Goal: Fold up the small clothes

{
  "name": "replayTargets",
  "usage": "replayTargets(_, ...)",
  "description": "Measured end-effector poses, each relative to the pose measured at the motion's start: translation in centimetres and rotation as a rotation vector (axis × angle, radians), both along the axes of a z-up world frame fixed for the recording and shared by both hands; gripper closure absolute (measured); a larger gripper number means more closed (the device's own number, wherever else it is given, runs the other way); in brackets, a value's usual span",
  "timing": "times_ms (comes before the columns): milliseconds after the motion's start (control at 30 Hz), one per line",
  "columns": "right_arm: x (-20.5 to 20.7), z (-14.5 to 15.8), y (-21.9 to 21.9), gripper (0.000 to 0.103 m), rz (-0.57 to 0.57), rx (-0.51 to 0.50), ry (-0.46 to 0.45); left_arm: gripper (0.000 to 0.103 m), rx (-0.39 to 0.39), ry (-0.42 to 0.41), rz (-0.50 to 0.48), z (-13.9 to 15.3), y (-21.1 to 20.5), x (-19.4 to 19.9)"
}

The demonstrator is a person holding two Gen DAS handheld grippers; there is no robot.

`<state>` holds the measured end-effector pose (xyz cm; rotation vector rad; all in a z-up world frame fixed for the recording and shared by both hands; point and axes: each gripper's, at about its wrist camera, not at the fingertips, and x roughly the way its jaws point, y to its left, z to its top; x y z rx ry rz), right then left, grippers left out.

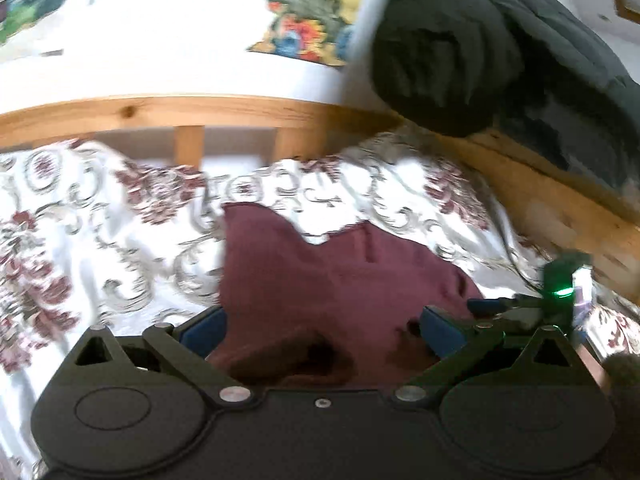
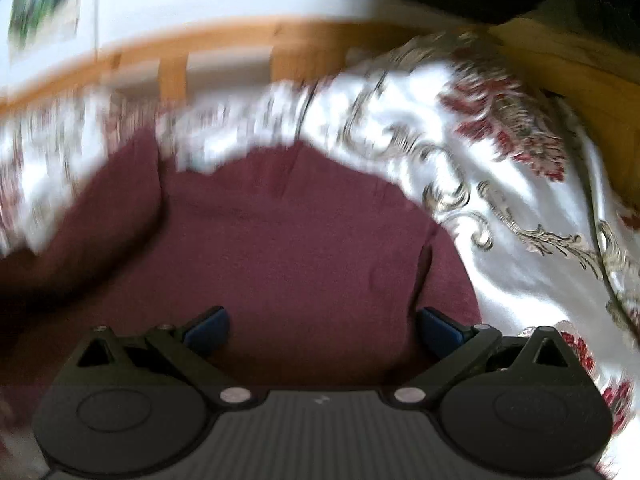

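Both claws stand spread wide with nothing pinched: the left claw (image 1: pixel 322 326) and the right claw (image 2: pixel 322 326) each show blue pads on black linkage arms, hovering over a maroon garment (image 1: pixel 340 280). That soft, knit-looking garment lies rumpled on a glossy white bedspread (image 1: pixel 100 240) patterned with dark red flowers and grey scrolls. Behind it runs a pale wooden bed frame (image 1: pixel 200 114) with upright slats, and a dark green bundle of cloth (image 1: pixel 460 60) rests on its rail.
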<state>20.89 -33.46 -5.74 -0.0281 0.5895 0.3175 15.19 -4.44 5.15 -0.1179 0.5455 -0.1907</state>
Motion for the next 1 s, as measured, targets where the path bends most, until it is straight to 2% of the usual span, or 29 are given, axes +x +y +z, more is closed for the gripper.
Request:
replayTargets(67, -0.4, 0.8, -0.6, 0.0, 0.018, 0.142, -0.028, 0.001, 0.016, 0.022, 0.015, -0.5, 0.7, -0.2)
replayTargets(167, -0.7, 1.6, -0.6, 0.0, 0.099, 0.284, -0.06, 0.001, 0.047, 0.068, -0.013, -1.6, 0.9, -0.6)
replayTargets(233, -0.2, 1.6, 0.1, 0.002, 0.16, 0.35, -0.029, 0.001, 0.073, 0.096, -0.045, -2.4, 0.9, -0.9)
replayTargets(300, 0.7, 1.4, 1.0, 0.011, 0.215, 0.394, 0.01, 0.001, 0.121, 0.126, -0.063, -3.1, 0.6, -0.9)
replayTargets(400, 1.5, 1.3, 2.7, 0.016, 0.263, 0.419, 0.047, 0.001, 0.18, 0.155, -0.066, -3.9, 0.3, -0.6)
replayTargets(567, 0.6, 1.8, 4.0, 0.017, 0.305, 0.387, 0.002, 0.001, 0.192, 0.168, -0.065, -4.1, 0.2, -0.2)
replayTargets(667, 1.3, 1.3, 4.8, 0.022, 0.313, 0.392, 0.07, 0.008, 0.201, 0.172, -0.082, -4.3, 0.0, 0.1)
replayTargets(733, 2.1, 0.5, 4.9, 0.038, 0.313, 0.432, 0.129, 0.01, 0.212, 0.179, -0.09, -4.4, -0.3, 0.4)
replayTargets(800, 2.8, -0.5, 4.8, 0.049, 0.307, 0.471, 0.185, 0.015, 0.212, 0.19, -0.094, -4.6, -0.4, 0.5)
replayTargets(900, 3.6, -1.4, 4.4, 0.066, 0.307, 0.538, 0.24, 0.027, 0.204, 0.202, -0.105, -4.9, -0.4, 0.7)
replayTargets(933, 3.7, -1.4, 4.3, 0.075, 0.311, 0.552, 0.245, 0.032, 0.208, 0.196, -0.101, -4.8, -0.4, 0.7)
replayTargets(1000, 3.6, -1.3, 4.3, 0.085, 0.321, 0.552, 0.233, 0.046, 0.207, 0.186, -0.096, -4.7, -0.3, 0.6)
